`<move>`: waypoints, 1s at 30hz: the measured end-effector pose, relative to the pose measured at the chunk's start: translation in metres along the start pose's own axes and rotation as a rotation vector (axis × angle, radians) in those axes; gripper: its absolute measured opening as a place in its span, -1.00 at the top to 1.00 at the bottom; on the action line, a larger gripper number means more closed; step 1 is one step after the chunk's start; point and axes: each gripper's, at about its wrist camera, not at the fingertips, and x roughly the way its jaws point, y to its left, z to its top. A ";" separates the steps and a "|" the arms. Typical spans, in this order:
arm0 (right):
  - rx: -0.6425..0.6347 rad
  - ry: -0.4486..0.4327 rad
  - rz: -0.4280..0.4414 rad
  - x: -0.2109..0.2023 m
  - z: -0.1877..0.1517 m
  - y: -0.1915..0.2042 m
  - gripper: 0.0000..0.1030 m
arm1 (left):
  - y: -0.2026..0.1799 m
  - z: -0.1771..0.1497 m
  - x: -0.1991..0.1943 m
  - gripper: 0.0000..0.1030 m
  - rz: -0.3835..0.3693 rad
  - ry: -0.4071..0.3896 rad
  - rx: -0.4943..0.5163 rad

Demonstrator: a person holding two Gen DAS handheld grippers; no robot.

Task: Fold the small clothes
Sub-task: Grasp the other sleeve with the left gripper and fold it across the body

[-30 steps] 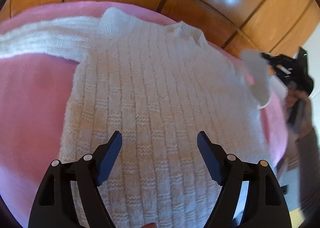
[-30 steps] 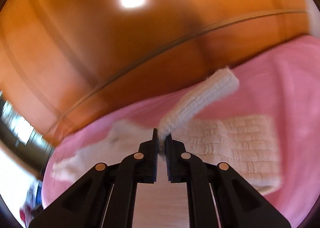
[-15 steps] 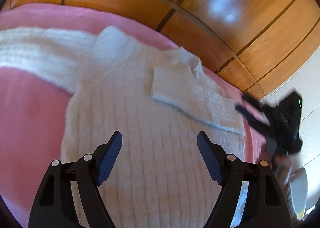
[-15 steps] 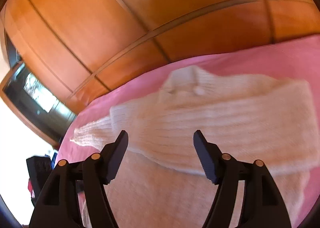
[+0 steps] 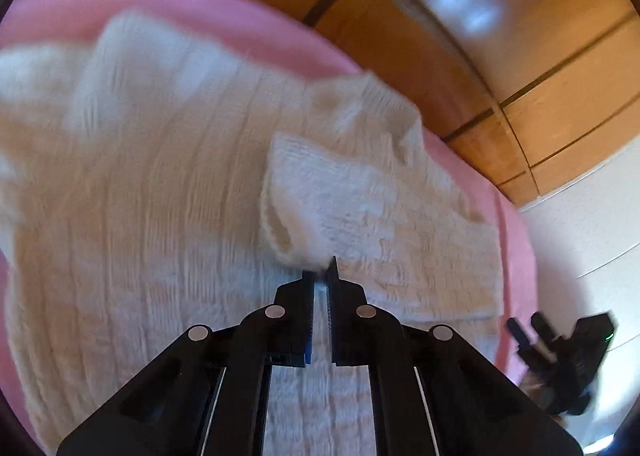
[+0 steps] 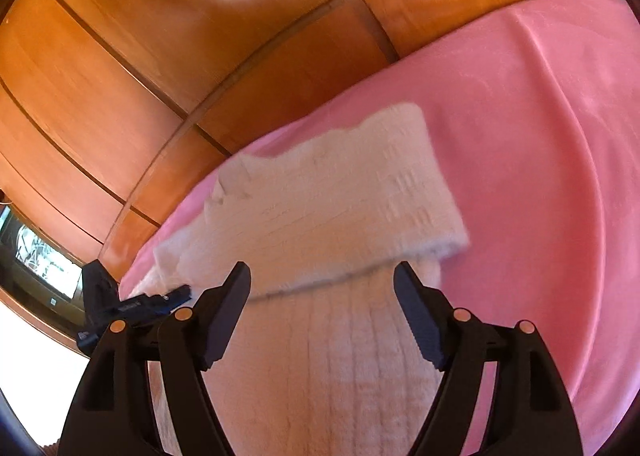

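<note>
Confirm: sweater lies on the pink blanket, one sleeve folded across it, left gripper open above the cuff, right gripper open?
Not quite. The left gripper is shut on the cuff of the folded sleeve, per the left wrist view. The rest holds: sweater on pink blanket, right gripper open.

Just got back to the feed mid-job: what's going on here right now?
A white knitted sweater lies spread on a pink blanket, with one sleeve folded across its chest. The left gripper is shut on that sleeve near its cuff. The right gripper is open, holding nothing, above the sweater's body. The other sleeve lies unfolded, stretched out to the side.
</note>
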 end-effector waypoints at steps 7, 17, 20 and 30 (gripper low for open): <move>-0.071 0.051 -0.115 0.063 0.008 0.012 -0.48 | 0.010 0.002 0.000 0.90 0.104 -0.020 0.015; -0.296 0.072 -0.287 0.098 -0.018 0.034 -0.93 | 0.050 -0.021 -0.057 -0.47 0.168 -0.161 -0.015; -0.311 0.081 -0.305 0.104 -0.020 0.036 -0.96 | 0.089 -0.027 -0.098 -0.47 0.207 -0.234 -0.113; -0.330 0.087 -0.334 0.115 -0.020 0.038 -0.96 | 0.264 -0.033 -0.222 -0.20 0.307 -0.445 -0.559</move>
